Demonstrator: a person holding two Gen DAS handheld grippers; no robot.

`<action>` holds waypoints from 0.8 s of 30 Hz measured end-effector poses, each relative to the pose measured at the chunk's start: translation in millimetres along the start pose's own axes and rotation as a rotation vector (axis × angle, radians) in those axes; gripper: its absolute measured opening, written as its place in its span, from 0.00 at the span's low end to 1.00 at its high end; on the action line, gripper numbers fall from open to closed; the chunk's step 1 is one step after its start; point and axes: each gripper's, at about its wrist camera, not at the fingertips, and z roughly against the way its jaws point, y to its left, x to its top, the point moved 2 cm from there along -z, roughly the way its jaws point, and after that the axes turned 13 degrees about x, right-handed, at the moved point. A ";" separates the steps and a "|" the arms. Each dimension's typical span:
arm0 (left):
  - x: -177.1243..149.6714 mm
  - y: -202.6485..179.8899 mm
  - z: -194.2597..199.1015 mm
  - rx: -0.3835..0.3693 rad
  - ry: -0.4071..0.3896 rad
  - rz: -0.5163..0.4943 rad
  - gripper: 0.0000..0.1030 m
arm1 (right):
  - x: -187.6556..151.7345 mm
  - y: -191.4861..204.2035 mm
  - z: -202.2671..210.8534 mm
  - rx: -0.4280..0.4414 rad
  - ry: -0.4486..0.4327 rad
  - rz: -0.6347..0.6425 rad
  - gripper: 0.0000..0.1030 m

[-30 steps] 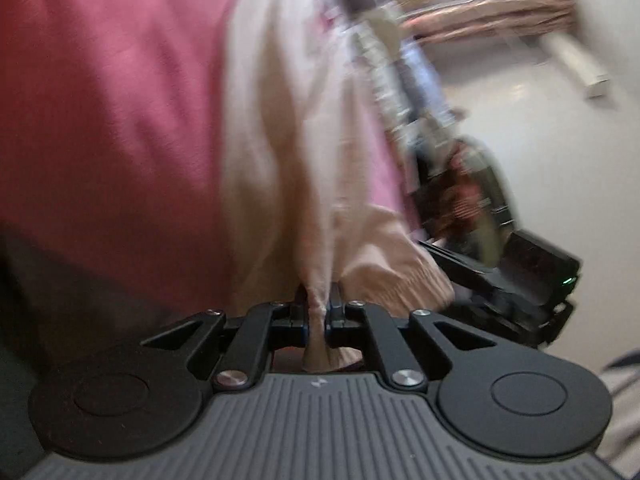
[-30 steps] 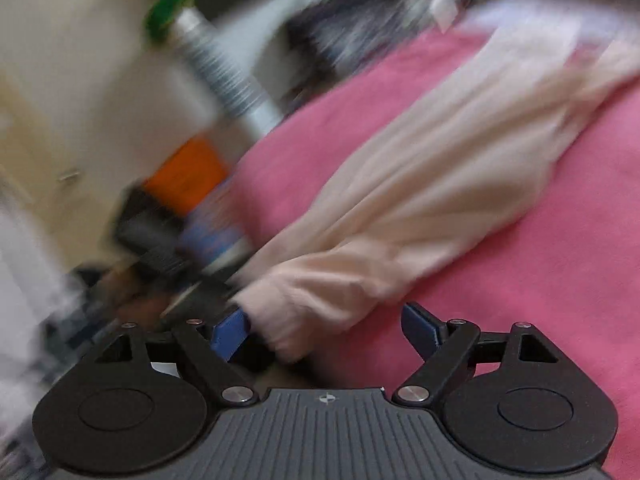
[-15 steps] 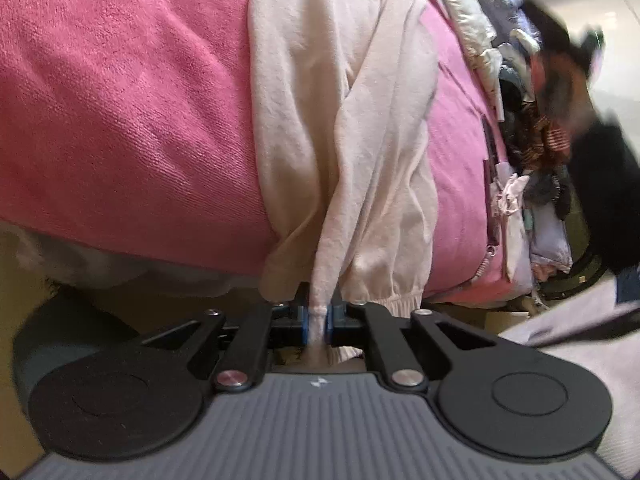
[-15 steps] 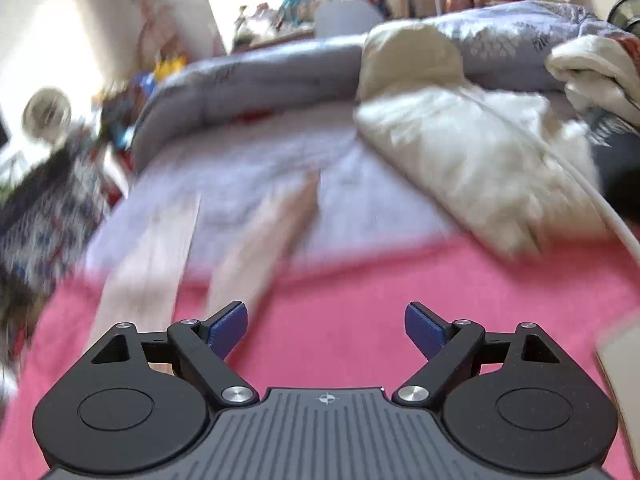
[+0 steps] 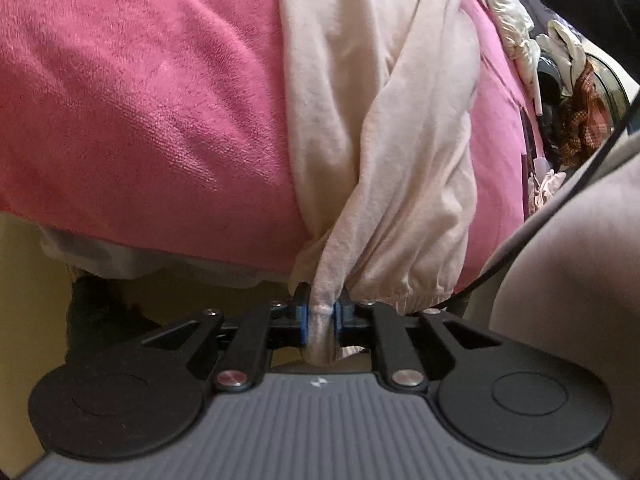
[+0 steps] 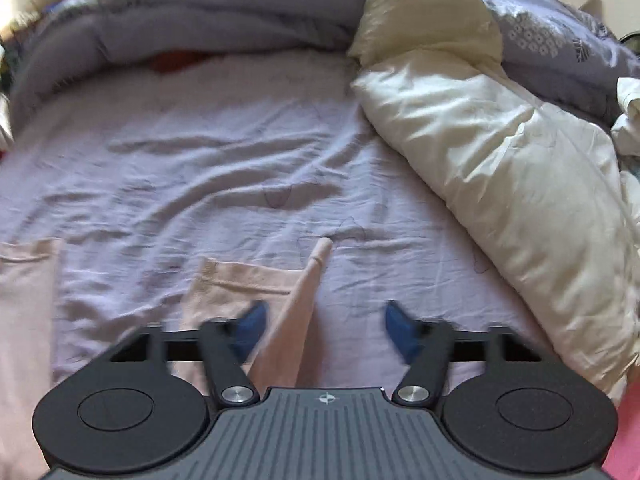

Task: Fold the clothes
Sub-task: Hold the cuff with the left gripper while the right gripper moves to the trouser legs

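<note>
Left gripper (image 5: 322, 316) pinches the pants (image 5: 384, 120) cuff, fingers loosening; right gripper (image 6: 322, 328) closing around the waistband, not gripping.

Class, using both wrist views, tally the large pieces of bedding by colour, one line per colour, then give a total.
Pink blanket: 1
Lilac sheet: 1
Cream duvet: 1
Grey-blue quilt: 1
Total: 4

Soft daylight, fisheye warp, slight blur
</note>
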 end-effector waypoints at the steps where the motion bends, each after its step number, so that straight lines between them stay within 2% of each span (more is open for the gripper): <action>1: 0.5 0.4 -1.3 0.002 0.004 0.004 0.15 | 2.3 -1.8 -3.2 0.003 0.011 -0.019 0.12; 2: 1.5 0.9 -1.6 0.006 0.008 0.003 0.15 | 4.1 -4.0 -2.9 0.006 0.012 -0.039 0.08; 9: 4.1 5.0 9.5 0.031 0.000 -0.004 0.14 | 18.2 7.2 33.2 0.044 -0.046 -0.054 0.05; 12: 0.4 10.4 19.2 0.035 -0.019 0.027 0.14 | 39.8 31.4 55.0 0.064 -0.078 -0.015 0.05; 15: -3.9 16.8 28.5 0.038 -0.038 0.060 0.14 | 57.1 61.7 65.9 0.063 -0.069 0.052 0.06; 16: -5.3 19.0 30.3 0.036 -0.043 0.074 0.14 | 59.5 68.5 64.8 0.028 -0.050 0.078 0.09; 18: -7.6 21.9 31.8 0.034 -0.054 0.087 0.14 | 57.5 68.9 58.0 -0.040 0.003 0.086 0.32; 19: -8.1 20.5 30.5 0.034 -0.058 0.084 0.14 | 54.4 62.9 52.8 -0.073 0.034 0.071 0.57; 20: -8.1 18.1 28.3 0.035 -0.061 0.079 0.14 | 50.5 54.9 48.4 -0.098 0.053 0.052 0.66; 24: -9.0 16.3 22.1 0.027 -0.066 0.087 0.14 | 33.3 23.9 29.1 -0.123 0.090 -0.004 0.64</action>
